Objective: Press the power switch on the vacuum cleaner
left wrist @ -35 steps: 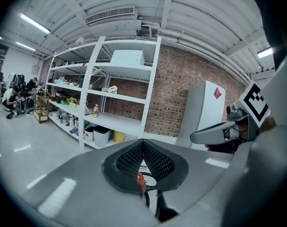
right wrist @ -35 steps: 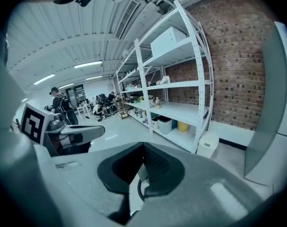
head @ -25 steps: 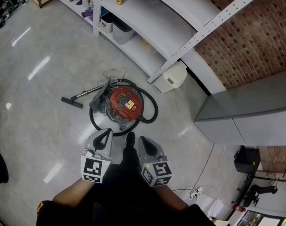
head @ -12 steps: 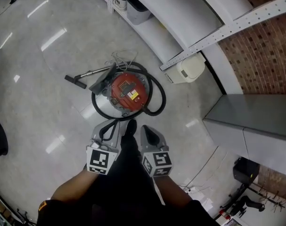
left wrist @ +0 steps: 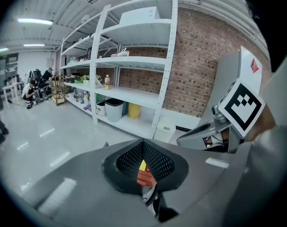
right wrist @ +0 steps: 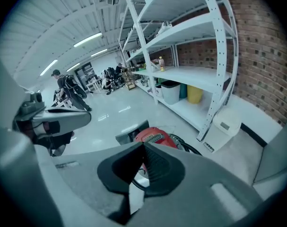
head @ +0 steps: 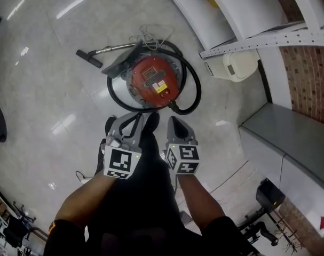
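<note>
Vacuum cleaner (head: 153,81): stood on the floor (head: 44,95) at 12 o'clock of both tools, well apart from them. Showed a round red lid (right wrist: 152,137) with a yellow-and-white label (head: 160,88); power switch too small to pick out. Appeared in the left tool view only as a red patch (left wrist: 144,176) through the gap under the closed pads.

Hose (head: 192,92): black, looped round the vacuum cleaner, bulging widest from 3 to 5 o'clock of the lid.

Wand (head: 113,48): lay flat on the floor, ran out toward 10 o'clock of the body and ended in a dark floor nozzle (head: 89,58).

Left tool (head: 128,124): held at 6 o'clock of the vacuum cleaner, jaws pointing toward 12 o'clock. Carried its marker cube (head: 120,163) at the near end. Jaws closed, pads meeting tip to tip, nothing clamped between them.

Right tool (head: 176,122): held just beside the left tool, at its 3 o'clock, parallel to it and not touching it. Jaws likewise closed on nothing, pads pressed together. Aimed along the floor at the red lid, as shown in the right tool view.

Surroundings: white metal shelving (head: 242,15) stood at 1 to 2 o'clock of the vacuum cleaner, backed by a brick wall (head: 311,79). Placed beside a shelving upright at 3 o'clock of the red lid, apart from the hose: a beige lidded bin (head: 237,65).
</note>
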A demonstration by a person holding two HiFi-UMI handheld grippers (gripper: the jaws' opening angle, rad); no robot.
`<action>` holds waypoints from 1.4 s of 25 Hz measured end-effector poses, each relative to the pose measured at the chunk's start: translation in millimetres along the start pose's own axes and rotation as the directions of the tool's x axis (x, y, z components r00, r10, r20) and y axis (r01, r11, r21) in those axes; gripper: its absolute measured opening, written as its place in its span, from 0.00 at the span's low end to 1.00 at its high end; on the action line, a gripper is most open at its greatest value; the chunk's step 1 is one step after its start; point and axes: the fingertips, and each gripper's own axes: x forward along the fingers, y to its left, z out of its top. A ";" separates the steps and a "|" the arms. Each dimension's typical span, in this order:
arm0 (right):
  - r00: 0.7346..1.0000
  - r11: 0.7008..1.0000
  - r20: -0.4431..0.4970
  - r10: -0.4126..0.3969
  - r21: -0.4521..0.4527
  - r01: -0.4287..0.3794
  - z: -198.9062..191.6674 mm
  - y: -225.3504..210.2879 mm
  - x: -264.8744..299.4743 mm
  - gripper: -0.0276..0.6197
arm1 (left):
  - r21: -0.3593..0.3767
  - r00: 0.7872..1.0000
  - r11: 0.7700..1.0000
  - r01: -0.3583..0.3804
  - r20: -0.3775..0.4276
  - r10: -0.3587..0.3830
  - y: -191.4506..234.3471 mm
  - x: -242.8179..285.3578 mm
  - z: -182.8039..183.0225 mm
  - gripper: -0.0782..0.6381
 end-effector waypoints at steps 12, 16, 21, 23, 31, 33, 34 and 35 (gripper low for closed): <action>0.993 0.999 -0.115 -0.036 -0.018 0.035 -39.5 -45.1 89.4 0.03 | -0.089 0.994 0.996 -0.029 -0.105 0.019 6.4 62.0 -64.2 0.13; 0.989 0.999 -0.143 -0.039 -0.003 0.039 -52.5 -52.3 109.1 0.03 | -0.095 0.992 0.995 -0.024 -0.125 0.012 6.7 78.6 -75.4 0.13; 0.986 0.999 -0.165 -0.039 0.010 0.041 -63.4 -59.2 133.3 0.03 | -0.100 0.988 0.995 -0.009 -0.155 -0.006 2.7 91.6 -93.0 0.13; 0.983 0.999 -0.179 -0.041 0.013 0.044 -68.4 -62.7 142.3 0.03 | -0.108 0.984 0.994 -0.004 -0.177 -0.016 -0.1 94.1 -103.1 0.13; 0.968 0.999 -0.248 -0.043 0.010 0.047 -88.9 -76.0 175.6 0.03 | -0.107 0.973 0.994 0.024 -0.227 -0.048 -6.0 102.2 -125.3 0.13; 0.964 0.999 -0.262 -0.046 0.013 0.051 -93.5 -78.1 182.5 0.03 | -0.113 0.970 0.993 0.018 -0.237 -0.045 -2.5 104.1 -130.4 0.13; 0.962 0.998 -0.269 -0.048 0.013 0.053 -95.7 -78.9 185.8 0.03 | -0.115 0.969 0.993 0.014 -0.242 -0.042 -0.4 104.8 -132.6 0.13; 0.960 0.998 -0.276 -0.050 0.013 0.055 -97.9 -79.7 188.9 0.03 | -0.115 0.968 0.993 0.010 -0.247 -0.039 1.5 105.2 -134.1 0.13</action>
